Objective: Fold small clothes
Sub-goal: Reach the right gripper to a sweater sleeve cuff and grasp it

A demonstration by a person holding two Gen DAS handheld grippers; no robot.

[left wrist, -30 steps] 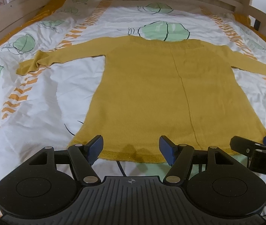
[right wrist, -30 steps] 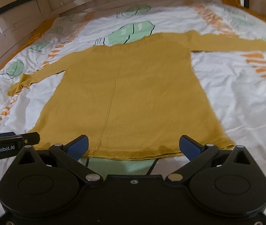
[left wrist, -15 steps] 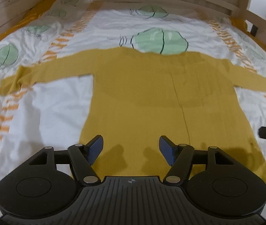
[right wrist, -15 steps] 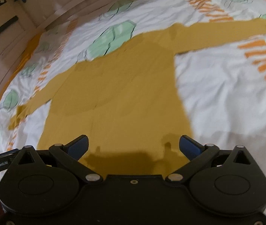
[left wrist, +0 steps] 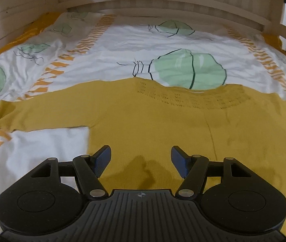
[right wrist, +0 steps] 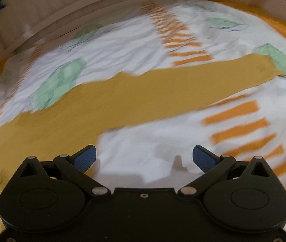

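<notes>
Mustard-yellow sweater (left wrist: 163, 125), plain knit with an openwork band at the collar, on a white bedsheet (left wrist: 112, 46) printed with pale green, black-outlined leaves and orange dash stripes, blue pads (right wrist: 84, 159) on black grippers.

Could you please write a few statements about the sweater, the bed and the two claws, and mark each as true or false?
1. The mustard sweater lies spread flat on the bedsheet. True.
2. The left claw is shut on the sweater's hem. False: its jaws stand open with nothing between them.
3. The right claw is open over white sheet beside the sleeve. True.
4. The sheet is plain blue. False: it is white with green leaves and orange stripes.
</notes>
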